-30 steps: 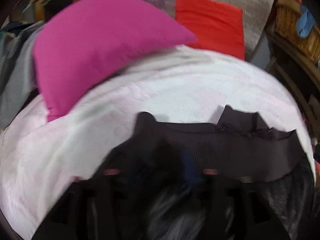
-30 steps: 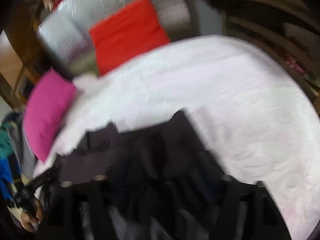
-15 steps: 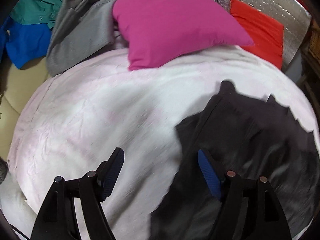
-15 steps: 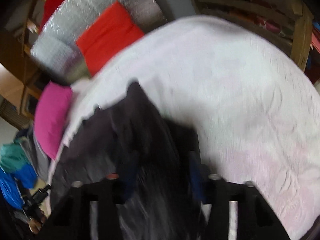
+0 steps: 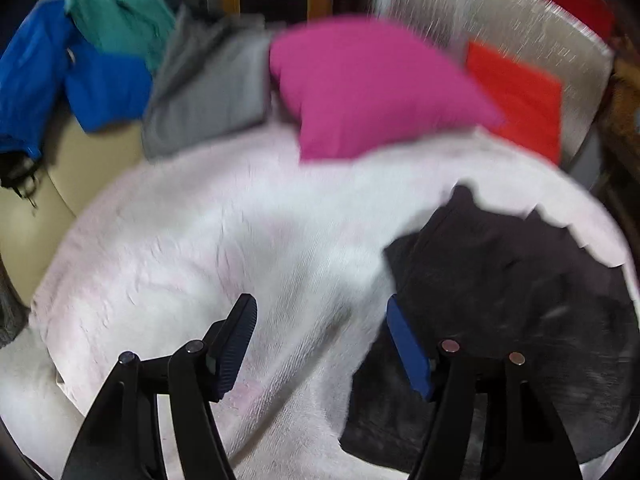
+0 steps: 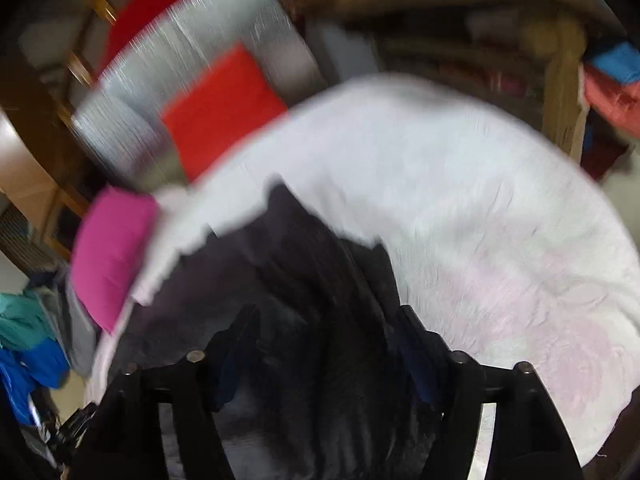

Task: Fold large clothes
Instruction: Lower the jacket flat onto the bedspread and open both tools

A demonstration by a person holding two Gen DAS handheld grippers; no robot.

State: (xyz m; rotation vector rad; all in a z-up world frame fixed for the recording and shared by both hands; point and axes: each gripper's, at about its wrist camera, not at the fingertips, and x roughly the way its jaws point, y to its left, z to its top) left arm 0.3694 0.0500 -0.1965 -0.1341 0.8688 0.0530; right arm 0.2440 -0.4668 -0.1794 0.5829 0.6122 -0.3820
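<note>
I see the dark garment point(image 5: 500, 280) lying on the white bed cover point(image 5: 200, 260), below the pink pillow point(image 5: 372, 88) and the red cushion point(image 5: 520, 92). My left gripper point(image 5: 320, 340) hangs over bare cover with its jaws apart and closing, nothing between them; the garment sits just to its right, its edge by the right blue pad point(image 5: 406, 352). My right gripper point(image 6: 328, 352) is directly above the garment point(image 6: 300, 280), jaws opening, with dark fabric seen between the fingers; through the blur I cannot tell whether the pads touch it. A grey garment point(image 5: 208, 88) and blue and teal clothes point(image 5: 92, 56) lie piled beside the pillow.
</note>
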